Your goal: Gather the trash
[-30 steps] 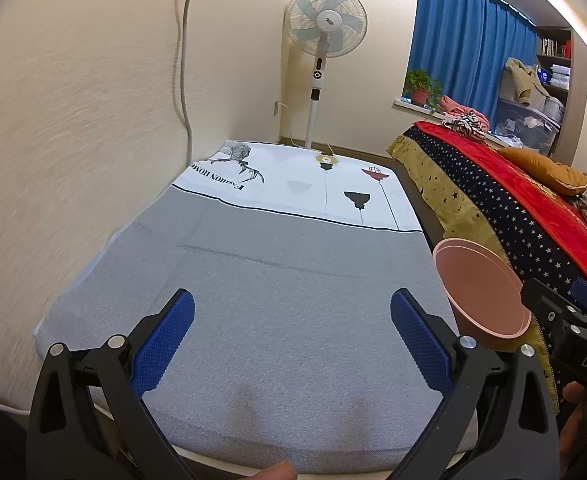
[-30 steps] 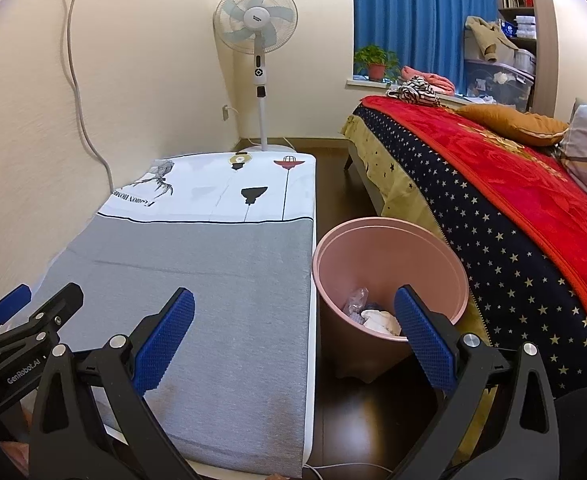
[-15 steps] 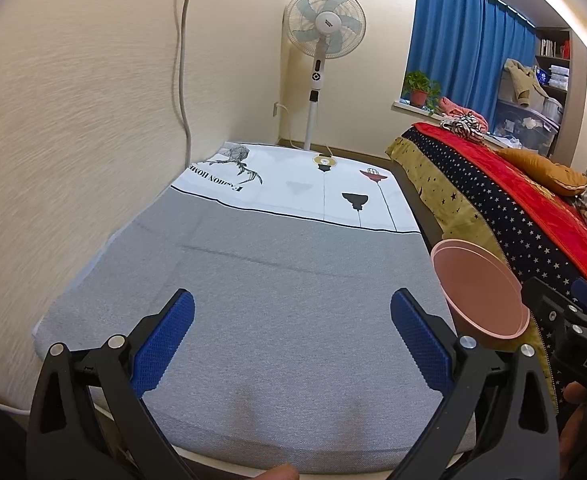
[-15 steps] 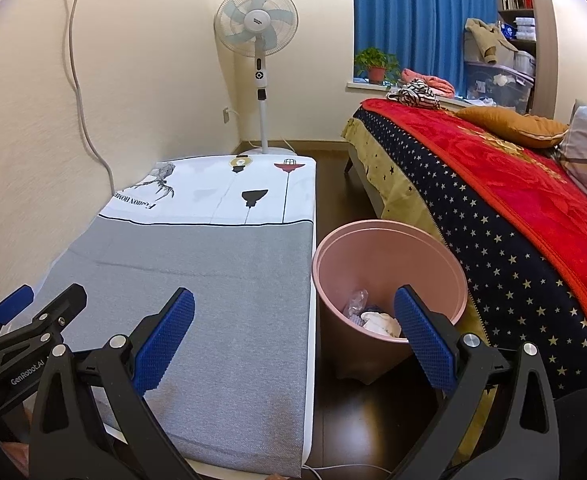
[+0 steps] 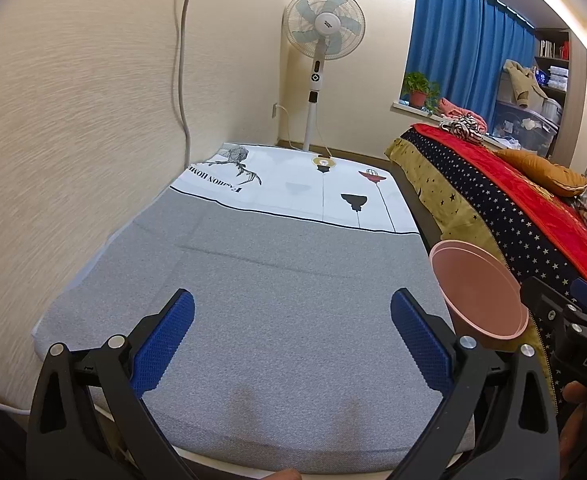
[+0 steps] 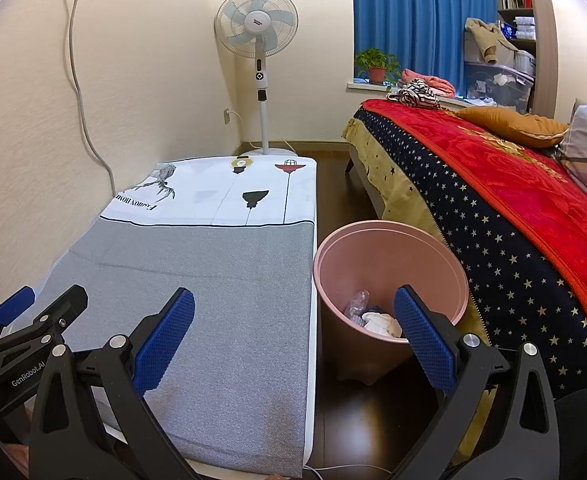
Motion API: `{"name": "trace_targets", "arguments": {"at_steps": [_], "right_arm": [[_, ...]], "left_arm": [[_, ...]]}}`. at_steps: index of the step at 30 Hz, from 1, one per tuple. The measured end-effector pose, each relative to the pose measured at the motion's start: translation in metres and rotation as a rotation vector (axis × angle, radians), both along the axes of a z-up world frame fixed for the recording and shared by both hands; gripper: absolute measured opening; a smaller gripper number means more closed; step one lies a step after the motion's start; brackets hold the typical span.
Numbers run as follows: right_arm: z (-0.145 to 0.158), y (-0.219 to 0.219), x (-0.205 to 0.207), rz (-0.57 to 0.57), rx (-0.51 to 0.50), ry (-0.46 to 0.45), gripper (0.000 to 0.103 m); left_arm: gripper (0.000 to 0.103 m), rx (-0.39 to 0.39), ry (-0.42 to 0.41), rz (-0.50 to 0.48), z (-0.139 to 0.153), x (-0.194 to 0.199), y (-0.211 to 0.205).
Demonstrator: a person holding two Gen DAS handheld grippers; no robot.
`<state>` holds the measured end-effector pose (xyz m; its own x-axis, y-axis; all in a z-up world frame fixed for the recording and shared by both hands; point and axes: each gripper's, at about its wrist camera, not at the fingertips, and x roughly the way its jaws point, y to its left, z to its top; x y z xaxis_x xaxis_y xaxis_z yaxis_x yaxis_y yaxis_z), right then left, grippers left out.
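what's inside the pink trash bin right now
Inside the pink trash bin, the right wrist view shows crumpled clear plastic and white paper. The right gripper's finger covers the rest of the bottom.

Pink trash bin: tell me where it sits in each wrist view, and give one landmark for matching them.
Left wrist view: the pink trash bin is at the right edge, past the grey mat; only its rim and inner wall show.
Right wrist view: the bin is centre-right on the dark floor, between mat and bed, trash visible inside.
Shared landmark: the standing fan by the far wall.
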<state>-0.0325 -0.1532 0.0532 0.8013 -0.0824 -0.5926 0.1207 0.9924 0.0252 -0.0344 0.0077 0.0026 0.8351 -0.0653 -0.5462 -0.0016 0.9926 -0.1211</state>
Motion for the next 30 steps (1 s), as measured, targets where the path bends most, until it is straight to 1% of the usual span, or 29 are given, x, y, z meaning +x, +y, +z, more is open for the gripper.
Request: {"name": "trace_targets", "arguments": {"at_steps": [13, 22, 26, 30], "right_arm": [[0.0001, -0.0002, -0.0001, 0.0, 0.0, -0.001, 0.098], [0.0009, 0.0002, 0.001, -0.001, -0.002, -0.001, 0.098], [0.0007, 0.0, 0.0011, -0.002, 0.0, -0.001, 0.098], [0.0005, -0.0001, 0.001, -0.001, 0.0, -0.001, 0.098]], "left_arm": [[0.095, 0.019, 0.003, 0.011, 0.0013, 0.0021, -0.0055], [0.095, 0.003, -0.001, 0.016, 0.0002, 0.0015, -0.0039], [0.095, 0.008, -0.009, 0.019, 0.0002, -0.0007, -0.0032], [0.095, 0.013, 0.004, 0.022, -0.0005, 0.0008, -0.0042]]}}
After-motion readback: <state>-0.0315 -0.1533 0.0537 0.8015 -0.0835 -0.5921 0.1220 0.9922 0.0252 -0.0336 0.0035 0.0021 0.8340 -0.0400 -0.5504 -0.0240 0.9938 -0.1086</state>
